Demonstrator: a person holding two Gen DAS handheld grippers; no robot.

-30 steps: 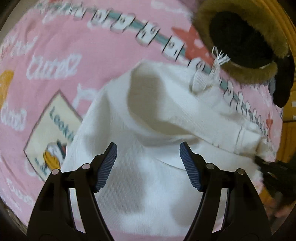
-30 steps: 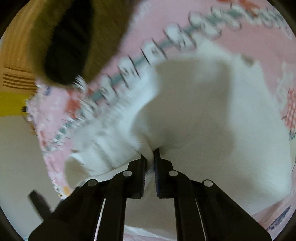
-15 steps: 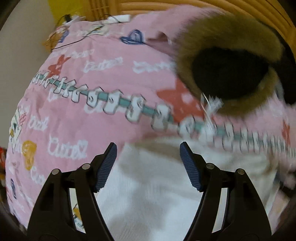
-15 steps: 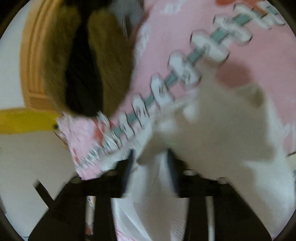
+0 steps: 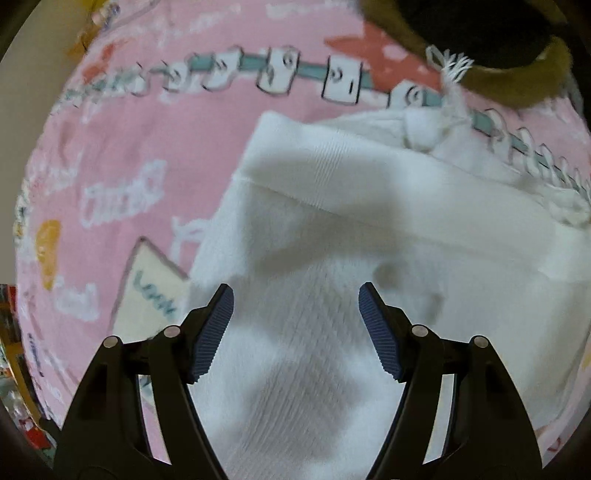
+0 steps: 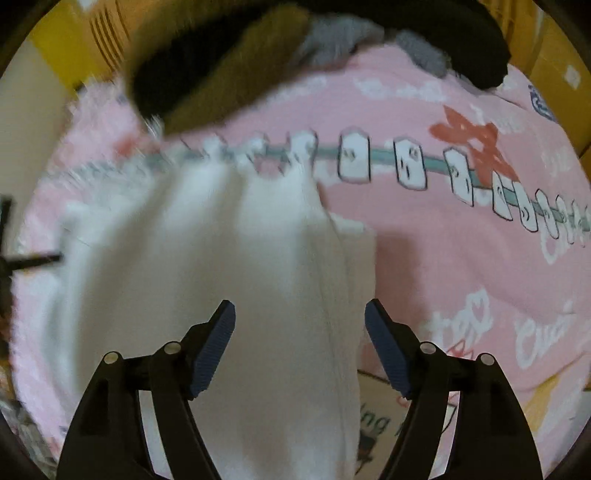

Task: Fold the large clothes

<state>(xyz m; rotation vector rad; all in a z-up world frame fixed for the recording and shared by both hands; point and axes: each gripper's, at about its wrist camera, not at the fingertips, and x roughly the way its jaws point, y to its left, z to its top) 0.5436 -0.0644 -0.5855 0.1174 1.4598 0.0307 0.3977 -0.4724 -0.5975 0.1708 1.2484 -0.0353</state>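
Both spread, gripping nothing: left hand-held gripper [image 5: 295,325], right hand-held gripper [image 6: 299,347]. White knit garment [image 5: 332,258] ahead, partly folded; more folds left.

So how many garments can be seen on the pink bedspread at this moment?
2. A white knit garment lies spread below both open grippers, and a dark garment with a brown fur trim sits at the far edge. More may be hidden outside the views.

A pink printed sheet [image 5: 155,140] covers the bed. At its far edge lies a black garment with brown fur trim [image 6: 207,70], beside grey fabric [image 6: 332,40].
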